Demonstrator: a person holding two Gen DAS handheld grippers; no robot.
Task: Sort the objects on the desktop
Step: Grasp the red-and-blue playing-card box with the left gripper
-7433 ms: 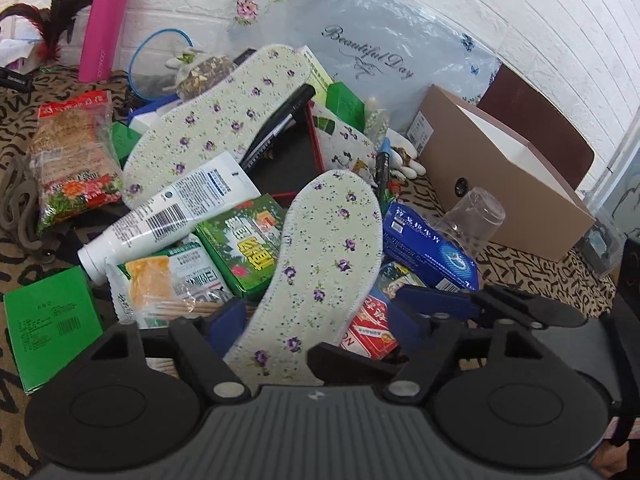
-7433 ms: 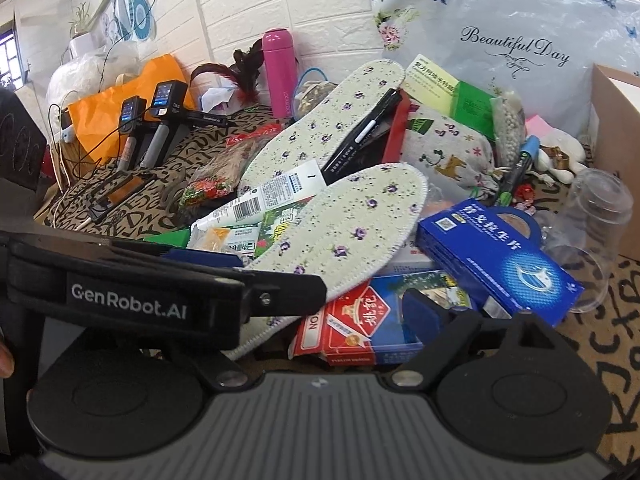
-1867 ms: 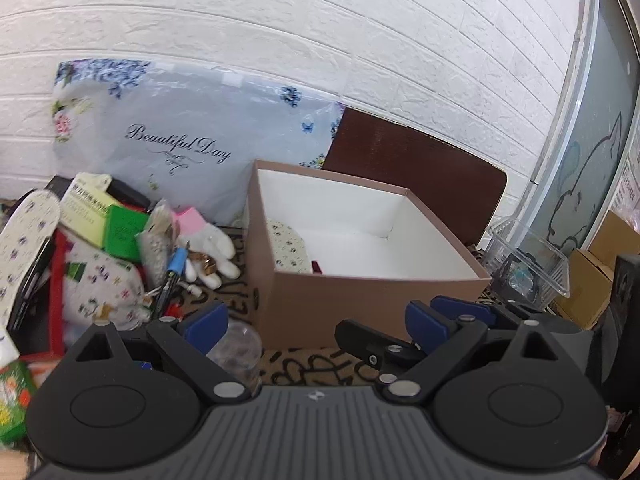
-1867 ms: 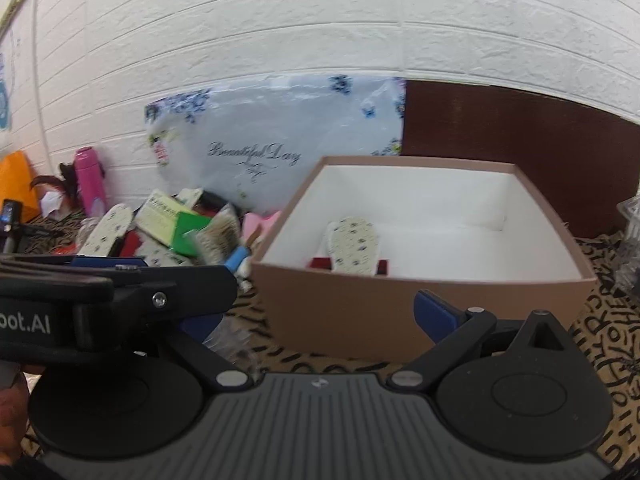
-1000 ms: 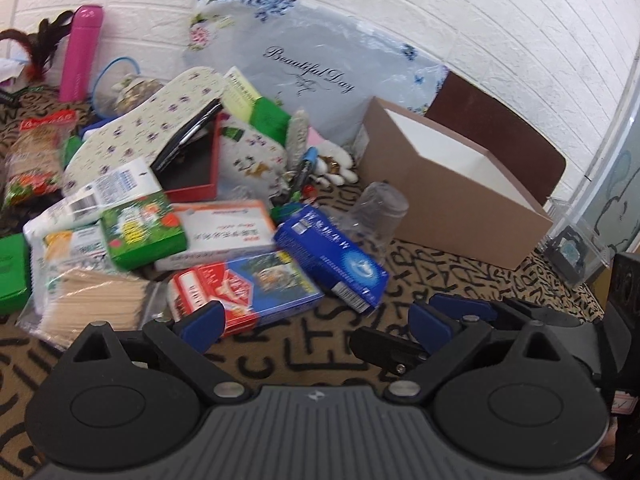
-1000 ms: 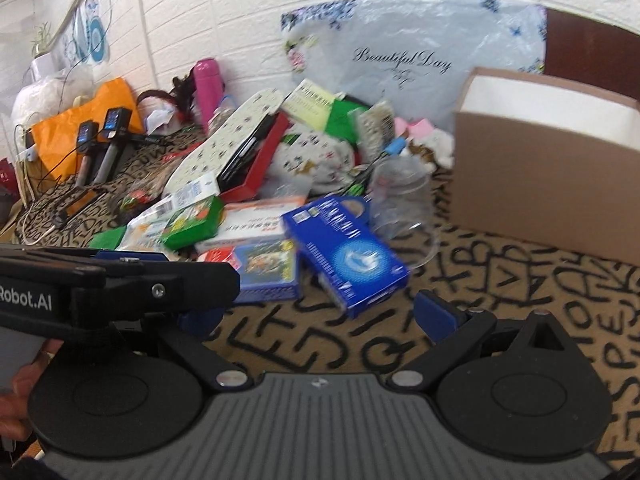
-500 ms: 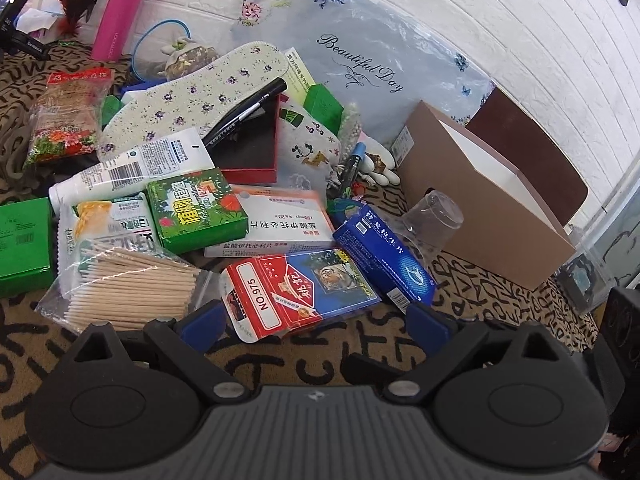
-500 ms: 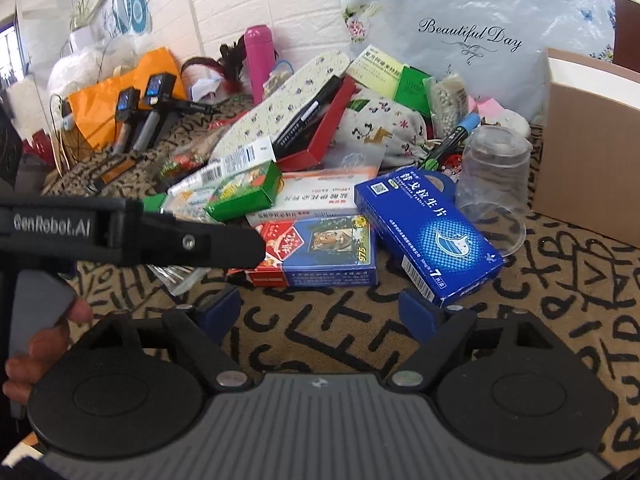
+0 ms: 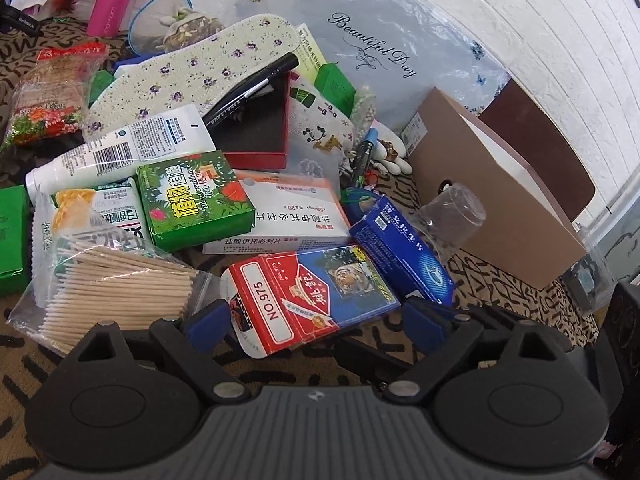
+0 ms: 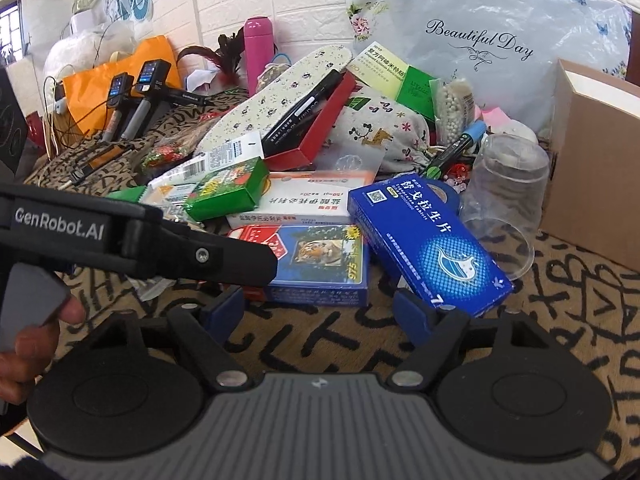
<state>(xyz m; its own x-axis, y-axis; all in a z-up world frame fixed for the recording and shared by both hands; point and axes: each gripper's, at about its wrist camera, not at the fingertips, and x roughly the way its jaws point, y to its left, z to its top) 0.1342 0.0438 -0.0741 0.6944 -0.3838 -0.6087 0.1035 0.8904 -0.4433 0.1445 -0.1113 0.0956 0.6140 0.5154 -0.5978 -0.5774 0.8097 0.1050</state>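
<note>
right wrist view: both tools spread, jaws just narrowing, card box (image 10: 320, 264) between, blue box (image 10: 432, 240) beside.

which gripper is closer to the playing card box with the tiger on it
Left. The left gripper has the playing card box reaching in between its open fingers, untouched. The right gripper sits just short of the box, jaws open, nothing between them.

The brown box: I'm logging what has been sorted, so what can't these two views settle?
- Brown box interior: left wrist view shows only its outer wall; right wrist view's edge cuts the box off.
- Playing card box, left end: right wrist view, the left gripper's finger covers it.
</note>
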